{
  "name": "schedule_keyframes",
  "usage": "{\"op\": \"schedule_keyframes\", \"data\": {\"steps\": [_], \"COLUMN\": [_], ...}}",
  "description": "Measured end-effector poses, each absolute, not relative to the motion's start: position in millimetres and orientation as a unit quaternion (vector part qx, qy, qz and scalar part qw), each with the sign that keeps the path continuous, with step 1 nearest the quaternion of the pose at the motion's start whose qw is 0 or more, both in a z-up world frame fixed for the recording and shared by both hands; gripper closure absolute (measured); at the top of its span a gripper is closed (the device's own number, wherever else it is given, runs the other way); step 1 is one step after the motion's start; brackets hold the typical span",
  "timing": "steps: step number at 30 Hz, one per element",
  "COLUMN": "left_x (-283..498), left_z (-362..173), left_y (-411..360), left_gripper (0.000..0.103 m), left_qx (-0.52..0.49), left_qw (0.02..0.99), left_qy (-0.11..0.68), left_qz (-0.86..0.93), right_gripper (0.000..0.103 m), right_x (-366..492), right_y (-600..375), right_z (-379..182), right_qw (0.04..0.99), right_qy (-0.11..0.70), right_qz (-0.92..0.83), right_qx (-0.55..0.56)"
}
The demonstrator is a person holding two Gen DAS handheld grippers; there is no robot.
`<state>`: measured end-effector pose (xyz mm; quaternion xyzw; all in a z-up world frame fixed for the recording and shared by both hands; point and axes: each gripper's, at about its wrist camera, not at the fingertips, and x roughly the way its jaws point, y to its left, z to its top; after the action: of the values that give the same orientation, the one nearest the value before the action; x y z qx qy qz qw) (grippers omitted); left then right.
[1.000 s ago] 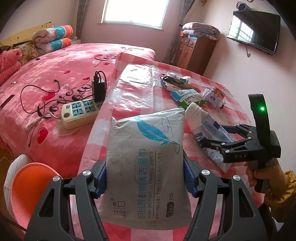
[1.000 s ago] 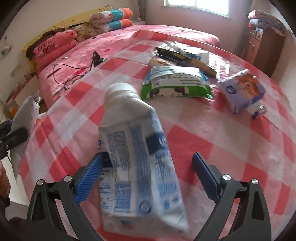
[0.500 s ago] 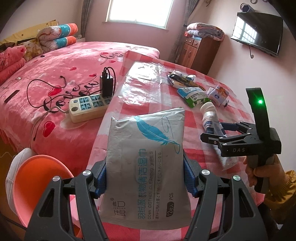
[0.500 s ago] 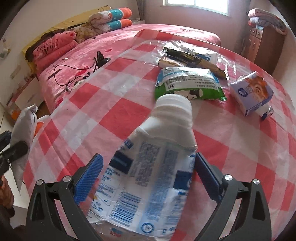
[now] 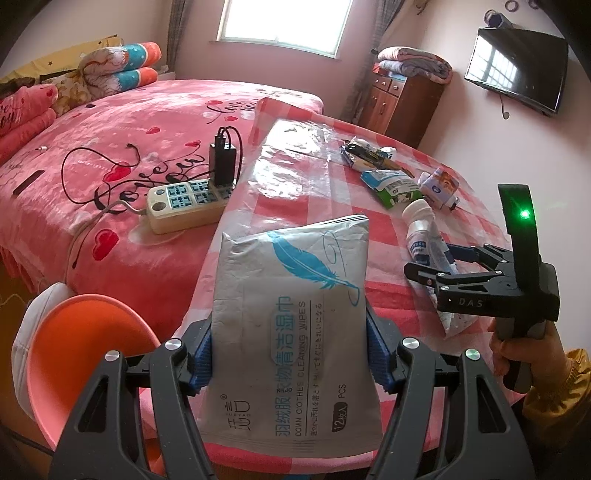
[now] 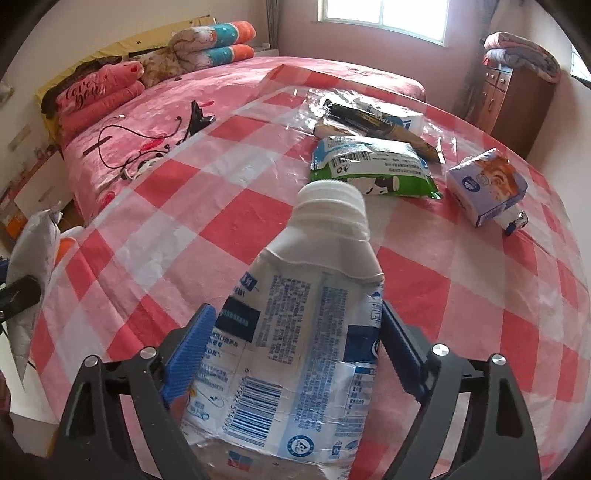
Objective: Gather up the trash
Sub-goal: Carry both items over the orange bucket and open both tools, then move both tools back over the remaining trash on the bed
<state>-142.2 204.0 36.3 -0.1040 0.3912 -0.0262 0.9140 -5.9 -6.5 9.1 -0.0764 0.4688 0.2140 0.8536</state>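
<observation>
We see pink walls, a bright window [image 5: 282, 24], a pink-covered bed [image 5: 122, 140], a wooden cabinet [image 5: 400, 103], and a wall-mounted television [image 5: 517, 68].

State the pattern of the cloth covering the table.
Red-and-white checks on the tablecloth, clearest in the right wrist view.

"CLEANING WIPES" on wipes packet [image 5: 291, 325]

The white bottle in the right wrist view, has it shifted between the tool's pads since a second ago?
Yes. The white bottle swung from beside the left pad to centred, its cap now overlapping the green packet.
</observation>
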Motion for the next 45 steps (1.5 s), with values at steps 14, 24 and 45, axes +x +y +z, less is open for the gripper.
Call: {"op": "schedule_keyframes", "data": {"steps": [14,24,45], "left_x": [-170,-200,-232], "left_z": [40,32,-39], "left_y": [241,312,398], "left_gripper": [0.036,0.036,0.012], "left_qx": [-0.126,-0.150,-0.223], "left_qw": [0.919,0.912,0.857], "left_qy": [0.373,0.364,0.406], "left_qz": [0.010,0.112,0.225], "right_gripper": [0.019,0.020,0.012], "right_x": [-29,-49,-67], "right_y": [36,126,212], "right_z": [38,66,54], "right_qw": [0.848,0.806,0.788], "right_qy": [0.452,0.447,0.436], "right_qz": [0.271,0.388,0.433], "right_qx": [-0.052,-0.030,-0.043]}}
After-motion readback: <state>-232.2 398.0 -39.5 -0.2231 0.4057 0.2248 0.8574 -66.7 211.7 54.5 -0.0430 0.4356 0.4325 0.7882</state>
